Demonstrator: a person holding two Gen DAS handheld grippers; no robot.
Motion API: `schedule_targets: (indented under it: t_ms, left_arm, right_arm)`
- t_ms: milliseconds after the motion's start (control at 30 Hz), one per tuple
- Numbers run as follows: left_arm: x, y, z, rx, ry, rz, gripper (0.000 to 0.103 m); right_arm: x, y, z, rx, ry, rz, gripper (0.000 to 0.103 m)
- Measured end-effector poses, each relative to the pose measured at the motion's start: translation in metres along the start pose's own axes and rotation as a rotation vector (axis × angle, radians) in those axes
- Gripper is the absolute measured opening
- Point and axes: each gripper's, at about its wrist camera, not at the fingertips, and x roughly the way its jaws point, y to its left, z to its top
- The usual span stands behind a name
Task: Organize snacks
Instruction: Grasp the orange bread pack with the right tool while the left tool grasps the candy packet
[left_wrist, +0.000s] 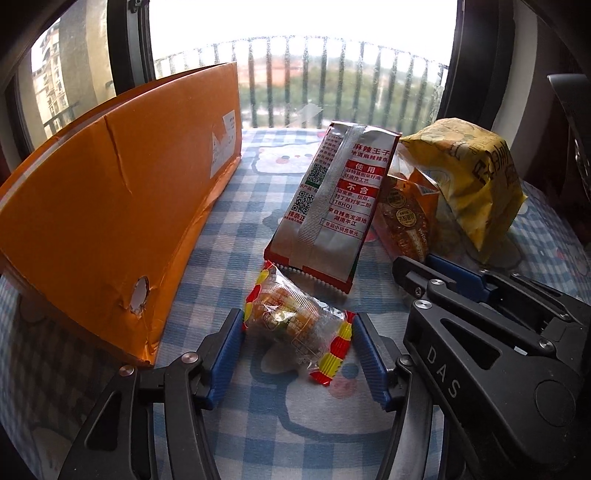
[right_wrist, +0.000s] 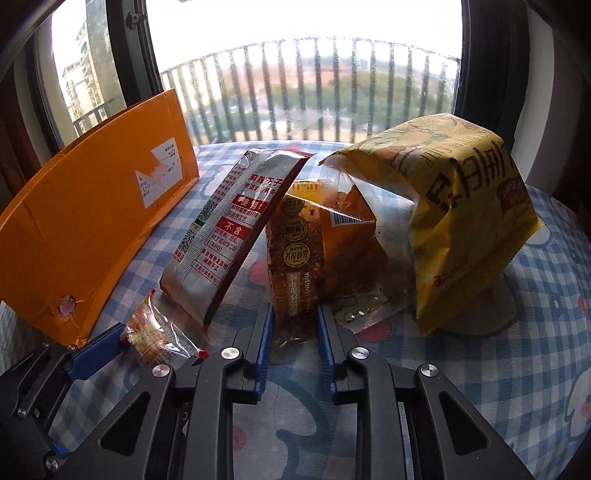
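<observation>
Snacks lie in a loose cluster on the checked worktop (left_wrist: 229, 236), just right of an orange cardboard box (left_wrist: 110, 206) standing on its long edge. Nearest is a small clear-wrapped snack (left_wrist: 295, 321) with crimped red-and-yellow ends, sitting between the blue fingers (left_wrist: 225, 354) of the left gripper (left_wrist: 297, 354); the fingers are spread, each close beside an end of the wrapper, and I cannot tell that they press it. It looks light and crinkly, and the film will likely slide, so the firmer middle seems a better hold than the crimped ends.

Behind it a red-and-silver packet (left_wrist: 325, 210) leans to the right, apparently propped against the clear bag of orange snacks (right_wrist: 295, 258). The right gripper (right_wrist: 295, 332) has its fingers (right_wrist: 266, 332) either side of that bag's lower end, narrowly parted, seemingly touching the film; whether they truly clamp it I cannot tell. This bag looks soft and fuller, its contents possibly brittle, so a gentle hold low on the body suits it.

A yellow bag (right_wrist: 461, 221) looms over the right side, puffy and probably light. Lifting the clear bag may topple the leaning packet. The two grippers sit close together, so they may crowd each other.
</observation>
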Motion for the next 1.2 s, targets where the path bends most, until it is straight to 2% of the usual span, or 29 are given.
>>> schedule_targets:
  t_ms: [433,600,667,700,767,800,833,967,1200]
  left_arm:
    - [-0.025,0.000,-0.028,0.047,0.006,-0.028,0.059]
    - [-0.031,0.002,-0.033,0.053,0.003,-0.034,0.059]
    - [-0.031,0.003,-0.032,0.048,0.001,-0.037,0.057]
    - [-0.032,0.002,-0.032,0.045,-0.002,-0.038,0.056]
    - [-0.031,0.001,-0.033,0.046,-0.007,-0.038,0.056]
    - [-0.031,0.000,-0.033,0.054,-0.010,-0.036,0.056]
    - [-0.030,-0.001,-0.032,0.060,-0.013,-0.034,0.056]
    - [-0.026,-0.001,-0.028,0.065,-0.014,-0.035,0.056]
    - [-0.016,-0.002,-0.016,0.030,-0.010,-0.020,0.056]
  right_arm:
    - [-0.042,0.005,-0.043,0.061,0.056,0.010,0.021]
    - [-0.053,0.008,-0.055,0.108,0.078,-0.006,0.028]
    - [-0.055,0.007,-0.058,0.124,0.081,-0.014,0.033]
    - [-0.056,0.006,-0.058,0.134,0.082,-0.026,0.040]
    - [-0.056,0.001,-0.053,0.151,0.078,-0.081,0.068]
    - [-0.057,0.000,-0.053,0.152,0.081,-0.115,0.094]
    - [-0.059,0.000,-0.052,0.146,0.071,-0.137,0.100]
    - [-0.058,0.006,-0.045,0.064,0.046,-0.157,0.100]
    - [-0.044,-0.004,-0.031,0.072,0.030,-0.127,0.100]
